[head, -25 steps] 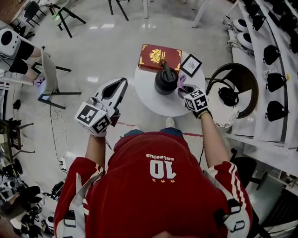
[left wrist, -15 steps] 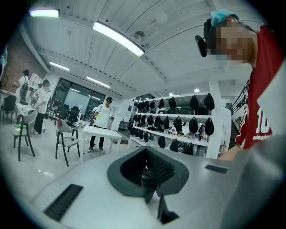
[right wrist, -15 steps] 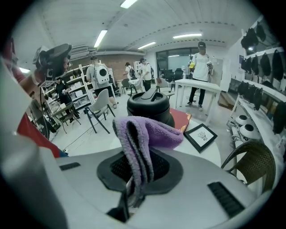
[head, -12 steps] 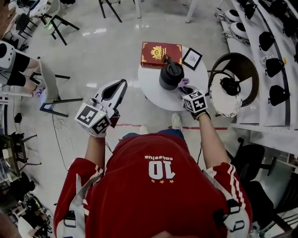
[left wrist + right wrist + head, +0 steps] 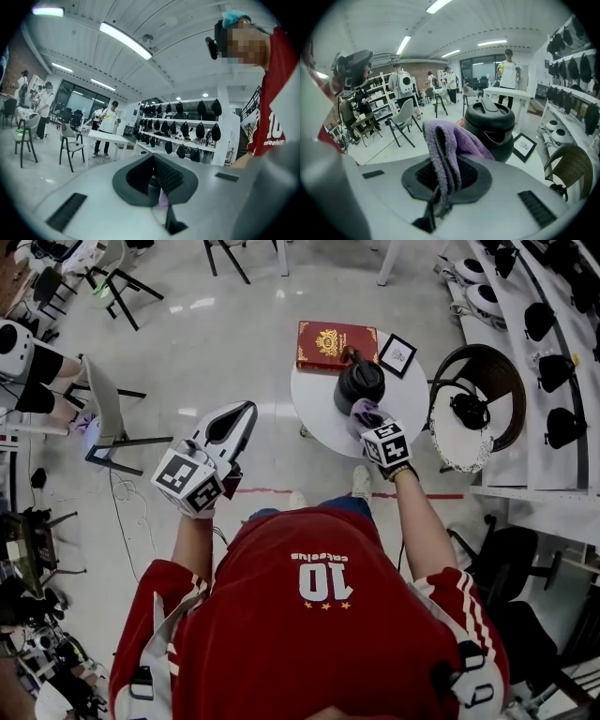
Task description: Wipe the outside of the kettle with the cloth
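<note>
Head view: a person in a red shirt stands at a small round white counter (image 5: pixel 319 420), with a gripper in each hand.
Kettle: the black kettle (image 5: pixel 360 382) stands upright near the middle of the counter, lid on. In the right gripper view it (image 5: pixel 497 126) rises just beyond the jaws.
Cloth: the purple cloth (image 5: pixel 364 412) sits at the kettle's near side, on the person's side of it. Whether it presses on the kettle's wall cannot be told.
Right gripper: the right gripper (image 5: pixel 373 427) reaches over the counter's near edge. In its own view its jaws (image 5: pixel 446 171) pinch the cloth (image 5: pixel 445 147), which stands up folded between the pads and droops over toward the kettle.
Left gripper: the left gripper (image 5: pixel 246 407) is held over the floor, well apart from the counter on the person's left. Its jaws (image 5: pixel 153 161) are pressed together at the tips with nothing between them.
Book: a red book (image 5: pixel 336 341) with gold ornament lies on the far edge of the counter, just beside the kettle.
Frame: a small black picture frame (image 5: pixel 397 354) lies to the right of the book and shows again past the kettle (image 5: pixel 525 146).
Chair: a dark wicker chair (image 5: pixel 497 390) stands right of the counter.
Shelves: white shelves (image 5: pixel 534 474) with black headgear run along the right.
</note>
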